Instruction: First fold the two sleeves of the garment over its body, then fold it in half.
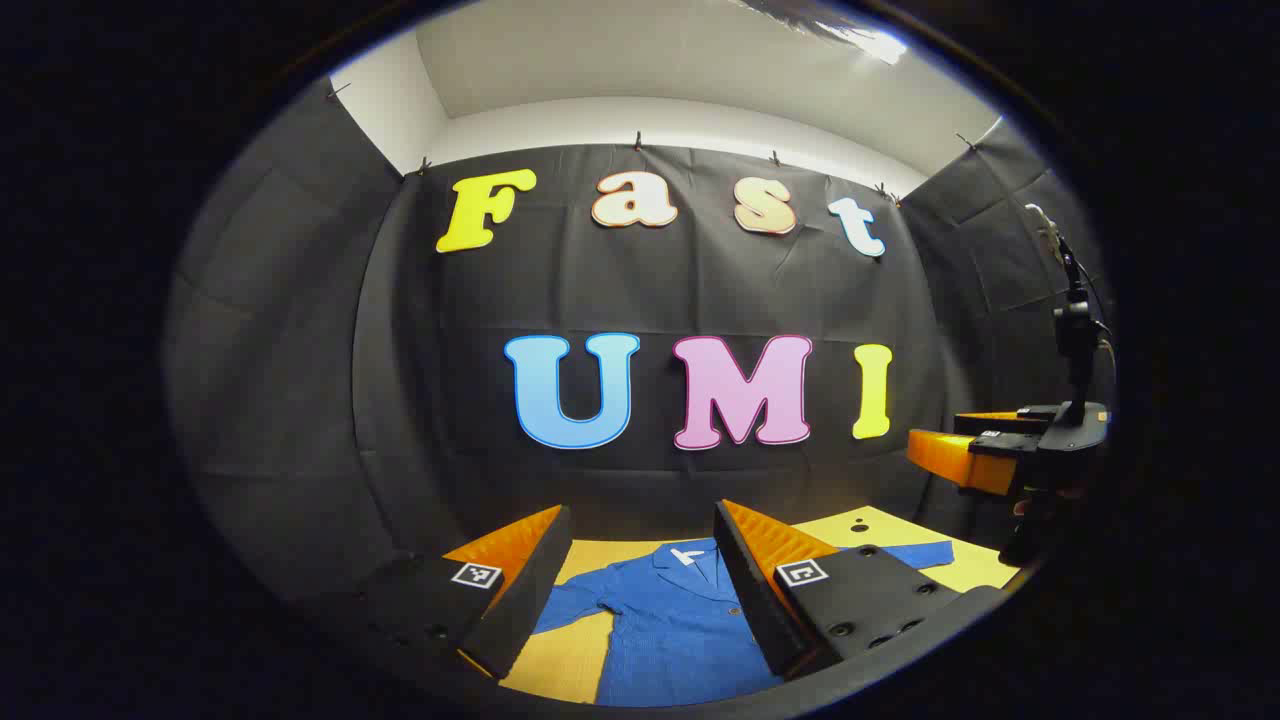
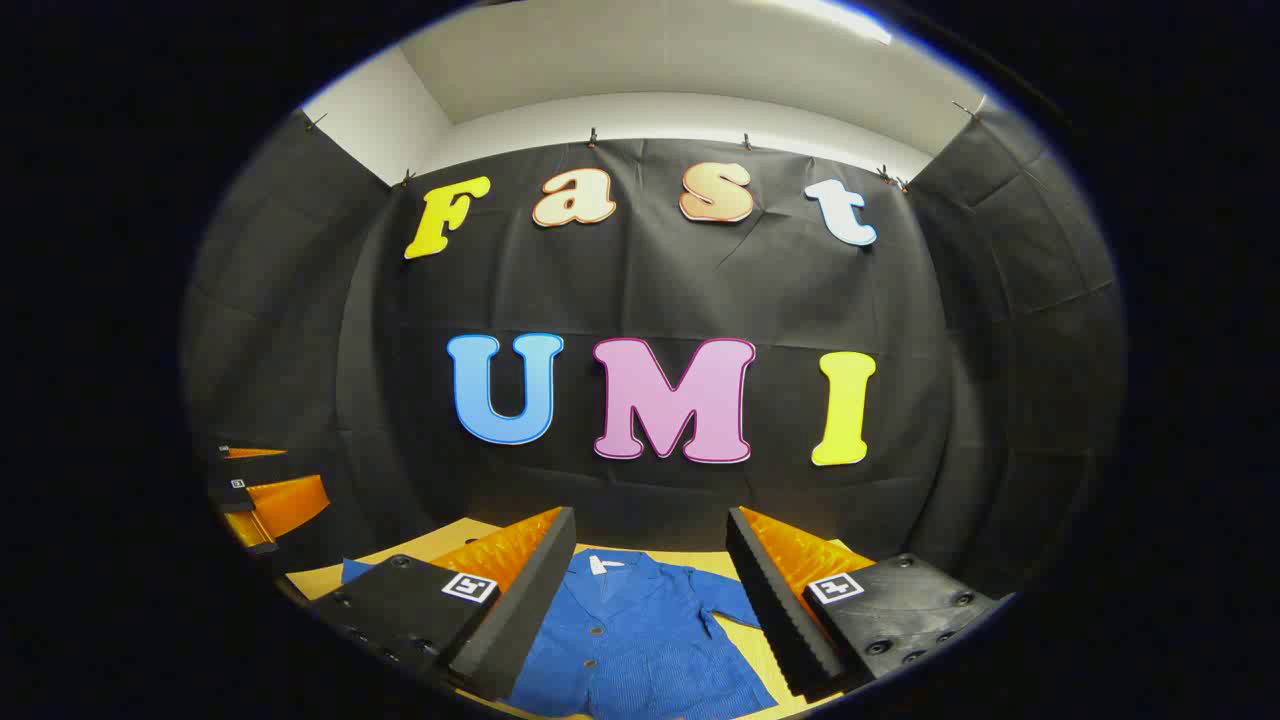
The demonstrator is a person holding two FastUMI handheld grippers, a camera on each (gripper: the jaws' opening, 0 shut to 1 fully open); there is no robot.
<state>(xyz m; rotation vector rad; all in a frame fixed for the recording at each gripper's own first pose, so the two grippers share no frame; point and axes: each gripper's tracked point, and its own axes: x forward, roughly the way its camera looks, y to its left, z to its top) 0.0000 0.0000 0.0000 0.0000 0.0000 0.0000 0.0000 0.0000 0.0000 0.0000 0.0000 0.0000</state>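
A blue button-front shirt (image 1: 665,625) lies flat on a yellow table (image 1: 560,660), collar toward the far wall, both short sleeves spread out to the sides. My left gripper (image 1: 640,580) hovers above it, open, nothing between its fingers. At the right edge of the left gripper view the right gripper (image 1: 960,450) hangs in the air. In the right gripper view the same shirt (image 2: 640,640) lies below my right gripper (image 2: 650,590), which is open and empty too. The left gripper (image 2: 255,495) shows at the far left of that view, raised above the table.
The black cloth wall closes off the back and both sides just beyond the table. A dark stand with a small device (image 1: 1070,320) rises at the right of the left gripper view. The yellow table (image 2: 760,640) extends past the shirt on each side.
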